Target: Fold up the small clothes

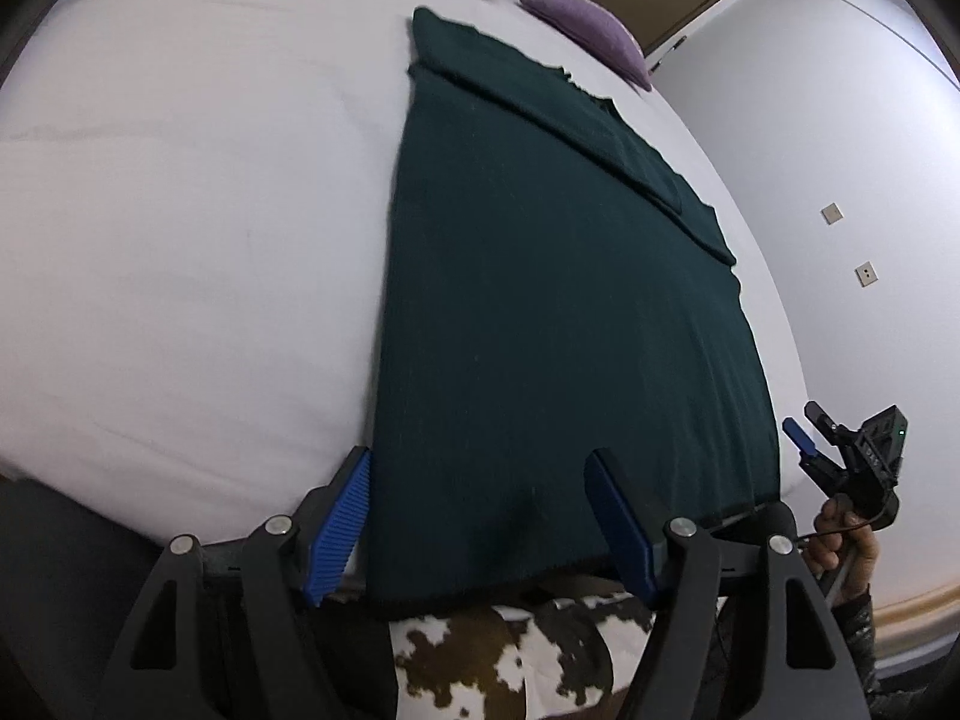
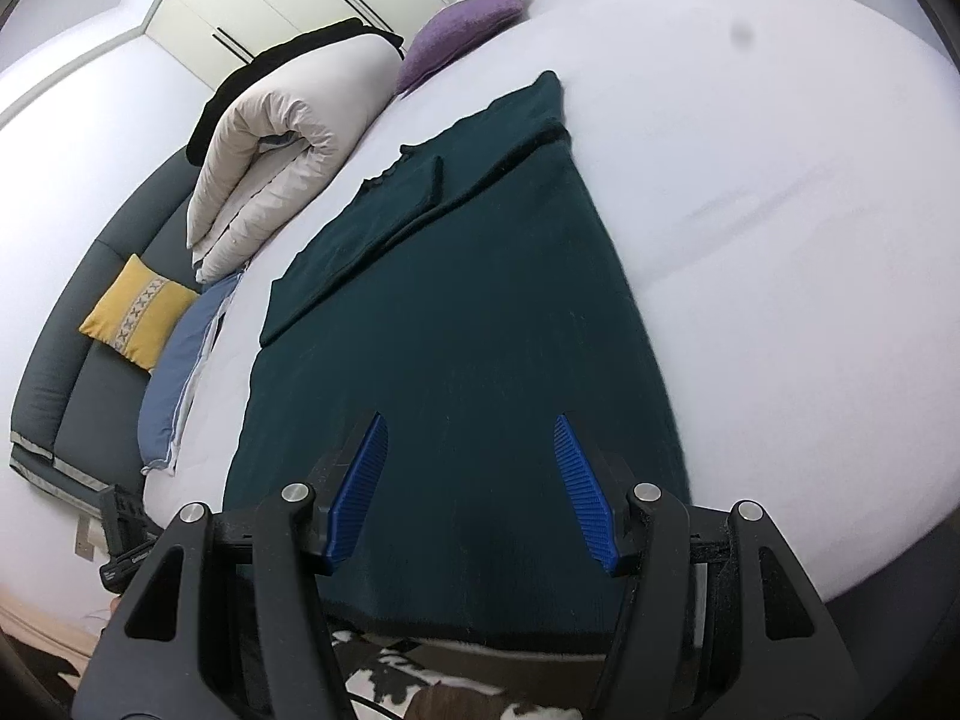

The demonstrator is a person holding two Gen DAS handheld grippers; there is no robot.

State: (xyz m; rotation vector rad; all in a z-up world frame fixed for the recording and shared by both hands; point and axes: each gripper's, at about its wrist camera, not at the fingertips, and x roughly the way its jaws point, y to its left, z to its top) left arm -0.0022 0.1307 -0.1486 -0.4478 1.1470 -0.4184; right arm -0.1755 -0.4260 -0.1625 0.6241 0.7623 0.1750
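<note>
A dark green garment (image 1: 552, 312) lies flat on the white bed (image 1: 180, 240), its sleeves folded across the far end. It also shows in the right wrist view (image 2: 468, 312). My left gripper (image 1: 480, 516) is open, its blue pads (image 1: 339, 522) straddling the garment's near left hem without touching it. My right gripper (image 2: 468, 492) is open above the near hem, empty. The right gripper also shows at the right edge of the left wrist view (image 1: 810, 444), held in a hand.
A purple cushion (image 1: 591, 30) lies at the bed's far end. A folded white duvet (image 2: 270, 156), a blue pillow (image 2: 180, 372) and a yellow cushion (image 2: 135, 312) lie to the left. A cow-patterned cloth (image 1: 510, 648) hangs below the bed edge.
</note>
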